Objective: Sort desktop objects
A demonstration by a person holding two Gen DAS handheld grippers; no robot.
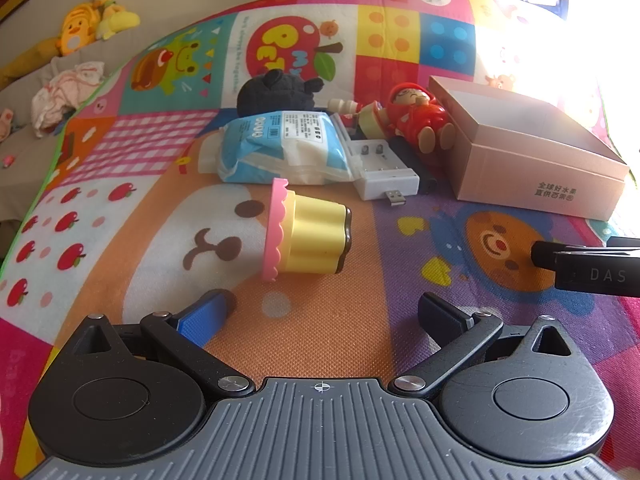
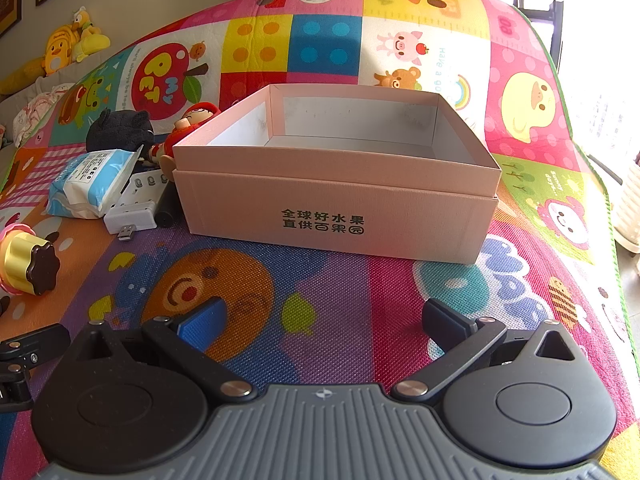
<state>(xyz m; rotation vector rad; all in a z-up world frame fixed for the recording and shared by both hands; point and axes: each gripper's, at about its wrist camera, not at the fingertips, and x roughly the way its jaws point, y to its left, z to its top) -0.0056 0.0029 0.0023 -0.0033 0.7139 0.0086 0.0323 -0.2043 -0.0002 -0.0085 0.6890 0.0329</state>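
My left gripper (image 1: 324,312) is open and empty, just in front of a yellow pudding toy with a pink frill (image 1: 308,236) that lies on its side. Behind it lie a blue tissue pack (image 1: 280,148), a white battery charger (image 1: 384,172), a red doll (image 1: 420,116) and a black plush (image 1: 276,92). My right gripper (image 2: 324,320) is open and empty, facing an open, empty pink cardboard box (image 2: 336,204). The box also shows at the right of the left wrist view (image 1: 532,160). The pudding toy (image 2: 28,264), tissue pack (image 2: 88,184), charger (image 2: 132,212), doll (image 2: 188,124) and plush (image 2: 116,128) lie left of the box.
Everything rests on a colourful cartoon play mat (image 1: 340,332). The other gripper's black body (image 1: 588,264) juts in at the right of the left wrist view. Yellow plush toys (image 1: 92,20) and crumpled cloth (image 1: 64,96) sit on a sofa at the far left. A white basket (image 2: 630,208) stands off the mat's right edge.
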